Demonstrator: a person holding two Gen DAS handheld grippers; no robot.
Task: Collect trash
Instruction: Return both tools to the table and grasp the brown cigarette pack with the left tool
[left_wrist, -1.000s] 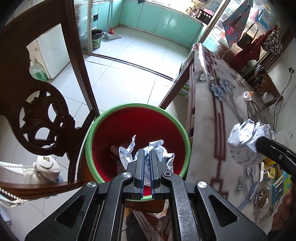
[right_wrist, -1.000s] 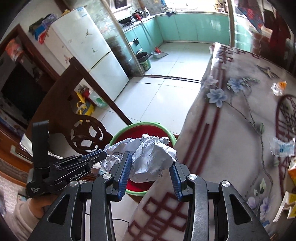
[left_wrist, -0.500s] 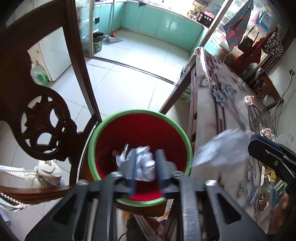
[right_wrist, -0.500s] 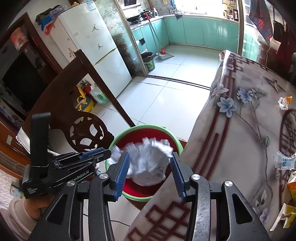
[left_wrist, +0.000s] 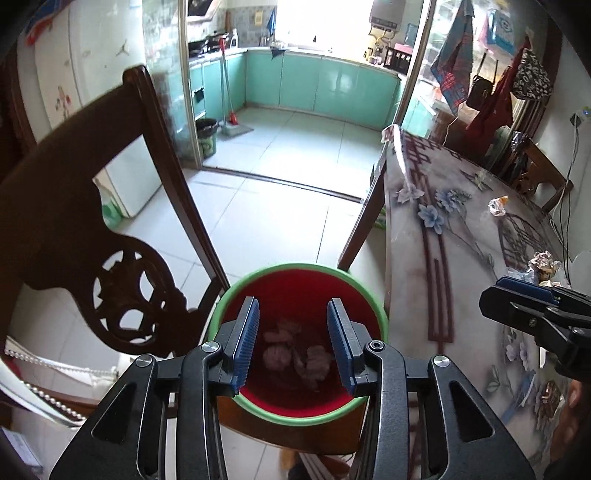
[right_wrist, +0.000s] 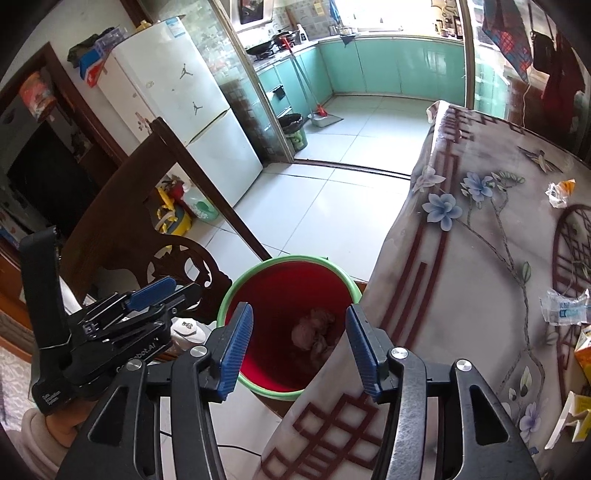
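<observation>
Three crumpled paper wads (left_wrist: 295, 356) lie dim, low-centre, in one red bin (left_wrist: 295, 291); both grippers (left_wrist: 291, 343) (right_wrist: 299, 347) are opening, empty.

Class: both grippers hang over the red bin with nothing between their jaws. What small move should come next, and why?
Probably swing the right gripper back over the table toward the clear wrapper. Both it and the left gripper are opening and empty, crumpled paper lies in the bin, and litter remains on the table.
</observation>
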